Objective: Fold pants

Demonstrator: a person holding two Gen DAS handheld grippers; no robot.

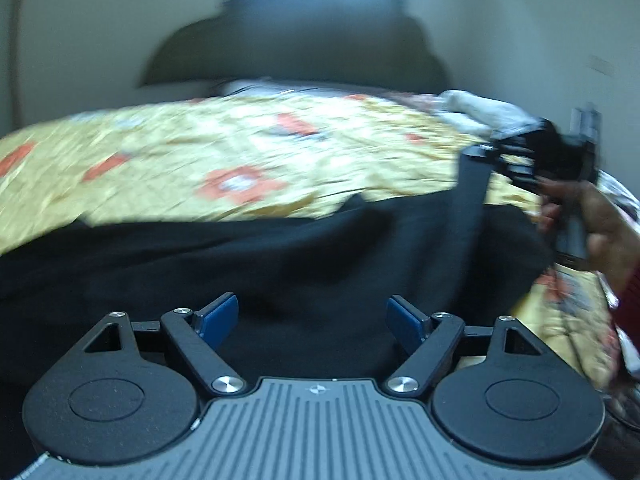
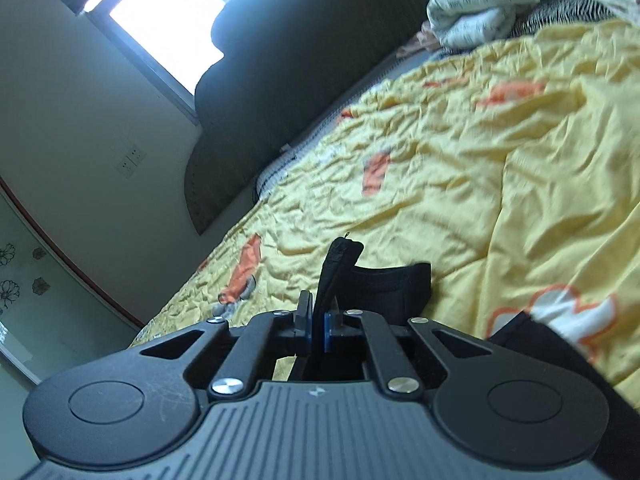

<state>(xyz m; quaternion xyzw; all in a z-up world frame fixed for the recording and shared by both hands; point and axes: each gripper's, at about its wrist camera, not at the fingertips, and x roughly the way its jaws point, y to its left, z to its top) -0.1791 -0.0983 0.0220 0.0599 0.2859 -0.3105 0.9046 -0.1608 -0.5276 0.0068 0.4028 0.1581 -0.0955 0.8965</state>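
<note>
Black pants [image 1: 304, 256] lie spread across the near part of a bed with a yellow flowered quilt [image 1: 240, 152]. My left gripper [image 1: 312, 320] is open, its blue pads apart just above the black cloth. My right gripper [image 2: 318, 330] is shut on an edge of the pants [image 2: 340, 264], which sticks up between its pads. In the left wrist view the right gripper [image 1: 486, 152] is at the right, held by a hand [image 1: 592, 216], lifting a strip of the pants off the quilt.
A dark padded headboard [image 1: 296, 40] stands at the far end under a bright window [image 2: 168, 20]. A pile of white and striped laundry [image 2: 500, 4] lies at the bed's far right. Walls close in on both sides.
</note>
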